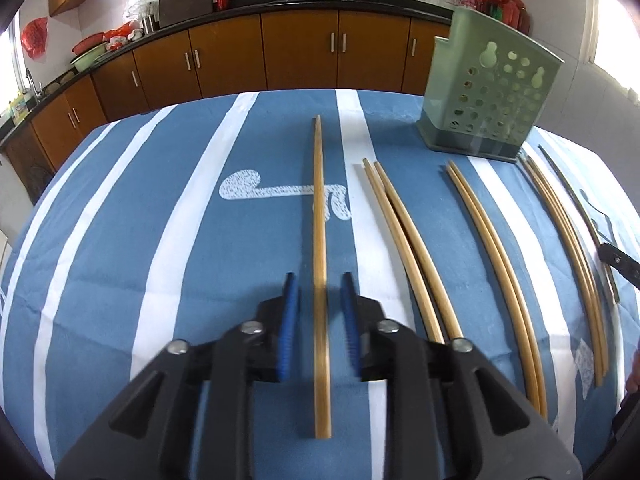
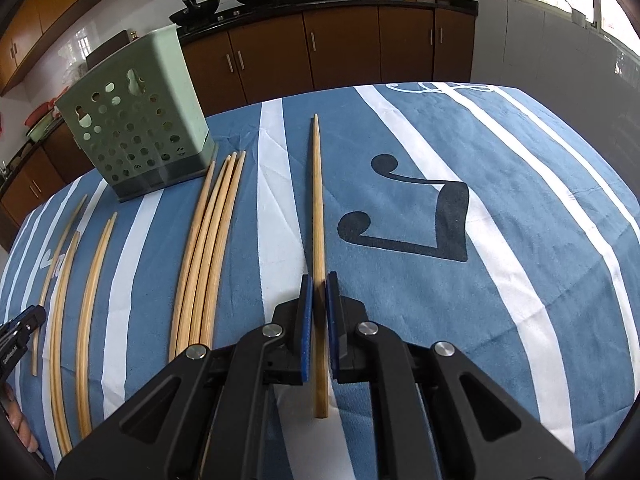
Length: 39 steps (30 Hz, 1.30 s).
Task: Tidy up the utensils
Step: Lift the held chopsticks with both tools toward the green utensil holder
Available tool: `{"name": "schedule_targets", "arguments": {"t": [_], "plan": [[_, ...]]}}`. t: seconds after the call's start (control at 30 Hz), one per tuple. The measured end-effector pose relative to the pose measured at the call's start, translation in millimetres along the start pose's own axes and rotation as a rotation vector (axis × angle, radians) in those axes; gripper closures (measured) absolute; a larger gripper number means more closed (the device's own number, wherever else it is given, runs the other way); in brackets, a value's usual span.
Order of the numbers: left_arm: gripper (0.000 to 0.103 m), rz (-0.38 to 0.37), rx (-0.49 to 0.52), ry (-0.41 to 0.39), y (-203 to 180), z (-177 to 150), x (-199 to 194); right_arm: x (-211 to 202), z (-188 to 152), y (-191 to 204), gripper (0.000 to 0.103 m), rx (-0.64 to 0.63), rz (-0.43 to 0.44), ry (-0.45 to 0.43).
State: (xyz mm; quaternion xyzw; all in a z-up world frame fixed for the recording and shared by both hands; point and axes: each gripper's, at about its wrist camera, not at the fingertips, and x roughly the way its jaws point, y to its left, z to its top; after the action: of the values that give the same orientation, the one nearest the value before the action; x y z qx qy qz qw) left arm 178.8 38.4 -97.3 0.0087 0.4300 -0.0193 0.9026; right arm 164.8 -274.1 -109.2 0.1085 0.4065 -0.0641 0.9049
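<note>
Right wrist view puts your right claw clamped on a single chopstick, blue pads pressing its shaft from both sides, tip pointing to twelve o'clock and blunt end hanging past the claw toward six. It looks lifted off the striped cloth of the worktop, though you cannot be sure of that from here. At ten o'clock stands the green holder, upright and perforated, with no chopsticks showing inside. Just beside its base, a bundle of four chopsticks lies flat, and further toward nine o'clock more pairs lie apart from each other.

Left wrist view shows your left claw narrow but not gripping: another chopstick runs between the blue pads with a gap on each side. The holder sits at one o'clock in that view, well apart from this claw.

You appear early in the job, at the carrying step: one stick held, one merely straddled. Next, the right claw needs to swing toward the holder, tip the stick upright and lower it into the open top before releasing. The left claw must close on its stick first. Watch that neither stick swings into the bundle beside the holder.
</note>
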Motion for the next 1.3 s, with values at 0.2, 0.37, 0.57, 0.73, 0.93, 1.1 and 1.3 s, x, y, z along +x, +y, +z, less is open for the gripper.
{"name": "schedule_targets", "arguments": {"t": [0.2,0.37,0.57,0.73,0.93,1.1,1.3], "plan": [[0.078,-0.019,0.018,0.002,-2.0,-9.2,-6.9,-2.5,-3.5,0.3,0.095,-0.018,-0.01,0.002],[0.08,-0.013,0.029,0.004,-2.1,-11.6,-8.2,-5.0,-7.1,-0.2,0.095,-0.026,-0.012,0.003],[0.083,-0.013,0.048,0.003,1.8,-12.5,-8.6,-6.2,-8.8,0.4,0.095,-0.036,-0.017,0.002],[0.087,-0.015,0.069,0.003,0.4,-10.0,-6.5,-6.3,-8.8,1.2,0.095,-0.043,-0.02,0.002],[0.095,-0.023,0.073,0.002,1.1,-7.0,-4.8,-7.2,-9.4,2.9,0.096,-0.068,-0.022,0.0],[0.095,-0.039,0.056,-0.045,8.1,-6.4,-25.9,-37.4,-6.2,-2.1,0.096,-0.068,0.001,-0.09],[0.095,-0.05,0.03,-0.165,13.6,6.0,-67.8,-78.9,8.9,-7.2,0.096,-0.047,0.036,-0.219]]}}
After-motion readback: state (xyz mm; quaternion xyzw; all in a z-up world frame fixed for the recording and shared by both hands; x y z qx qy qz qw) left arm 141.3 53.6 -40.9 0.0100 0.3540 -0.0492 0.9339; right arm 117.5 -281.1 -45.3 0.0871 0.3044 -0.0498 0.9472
